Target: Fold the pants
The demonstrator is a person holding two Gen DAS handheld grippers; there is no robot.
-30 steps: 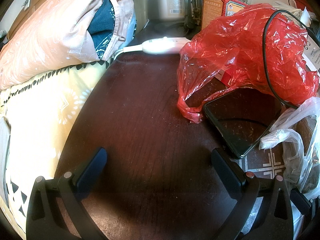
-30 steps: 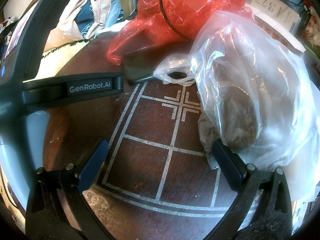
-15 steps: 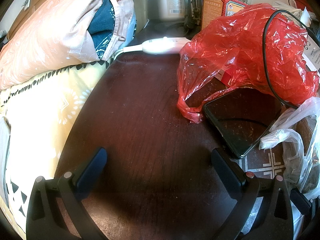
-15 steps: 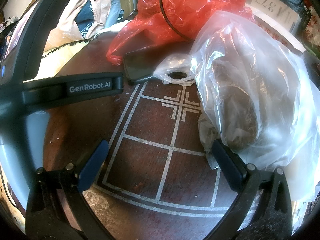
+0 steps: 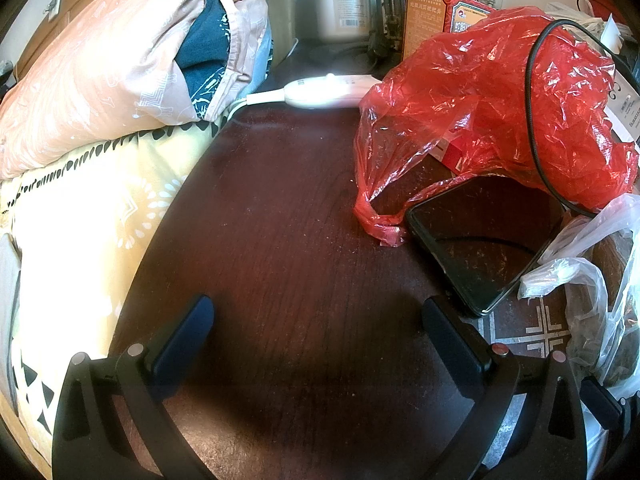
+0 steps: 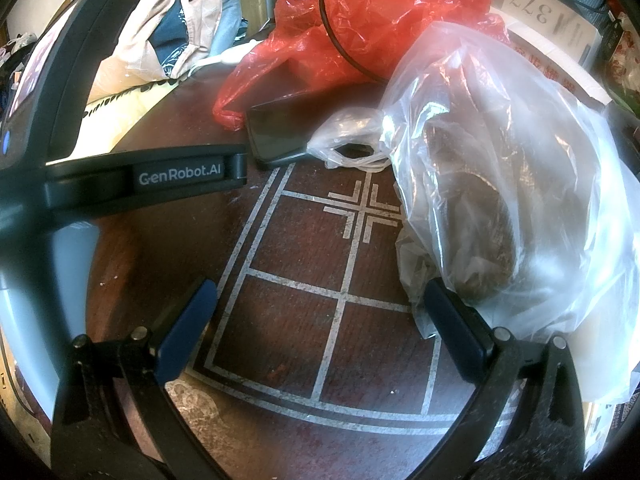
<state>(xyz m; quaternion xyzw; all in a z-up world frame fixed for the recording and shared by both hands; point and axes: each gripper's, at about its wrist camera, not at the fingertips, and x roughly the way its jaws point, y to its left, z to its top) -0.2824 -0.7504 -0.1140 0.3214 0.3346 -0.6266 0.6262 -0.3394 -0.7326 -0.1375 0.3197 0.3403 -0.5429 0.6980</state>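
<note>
No pants show clearly in either view; only a heap of peach and dark blue cloth (image 5: 120,60) lies on the bed at the upper left, also seen in the right wrist view as the cloth heap (image 6: 176,36). My left gripper (image 5: 316,320) rests open over the dark wooden table (image 5: 280,240), nothing between its fingers. My right gripper (image 6: 320,300) is open too, over the table's white line pattern (image 6: 360,212). The left gripper's body (image 6: 120,176) fills the left of the right wrist view.
A red plastic bag (image 5: 480,112) with a black cable over it sits at the back right, a black phone (image 5: 480,240) lies in front of it. A clear bag (image 6: 500,180) with something brown touches my right finger. A white controller (image 5: 328,92), jar and boxes stand behind. Bedding (image 5: 80,220) lies left.
</note>
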